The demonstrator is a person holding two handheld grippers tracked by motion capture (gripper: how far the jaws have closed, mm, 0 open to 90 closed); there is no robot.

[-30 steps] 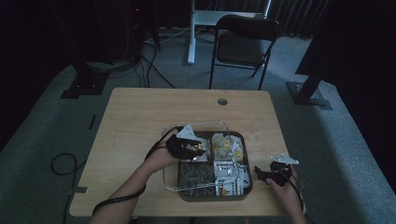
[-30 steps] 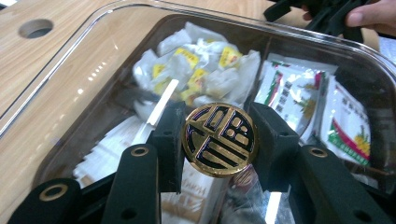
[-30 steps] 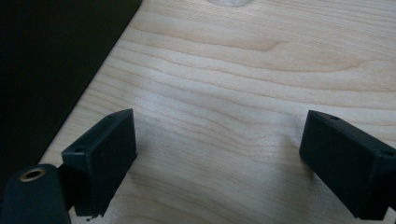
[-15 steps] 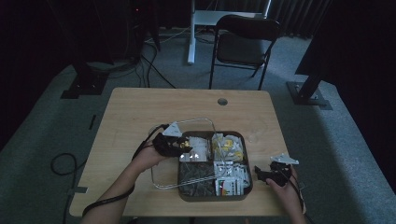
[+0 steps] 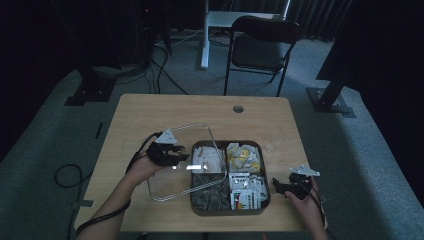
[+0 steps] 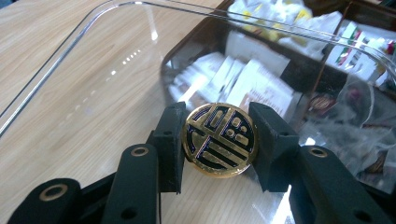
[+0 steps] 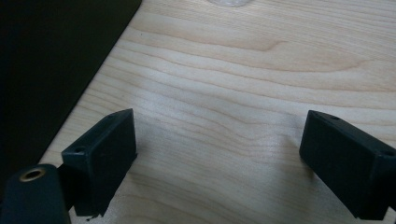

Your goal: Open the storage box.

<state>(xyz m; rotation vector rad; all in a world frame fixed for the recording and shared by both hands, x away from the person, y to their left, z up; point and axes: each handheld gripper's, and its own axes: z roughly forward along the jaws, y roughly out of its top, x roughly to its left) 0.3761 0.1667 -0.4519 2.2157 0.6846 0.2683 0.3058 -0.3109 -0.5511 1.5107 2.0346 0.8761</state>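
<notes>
Tongs state, left: the left tongs are closed on a round gold-and-black knob, one pad pressed against each side of it. This knob sits on a clear plastic lid, and the lid is carried by that grip alone. In the high view the left tongs hold the lid tilted, with its right portion overlapping the left compartments of the tray and its left portion hanging above the bare surface. Through the transparent lid, the left gripper view shows white packets lying in the tray beneath.

Tongs state, right: the right tongs stand wide open with nothing between the pads; light wood grain is visible in the gap. In the high view the right tongs rest at the right of the tray, just beside its lower right corner, held by the person's right hand.

Tray position: the dark tray lies on the near half of the surface, right of centre. Its compartments contain white sachets, yellow-and-white packets, printed packets and dark packets.

Background: a black chair stands beyond the far edge of the surface
</notes>
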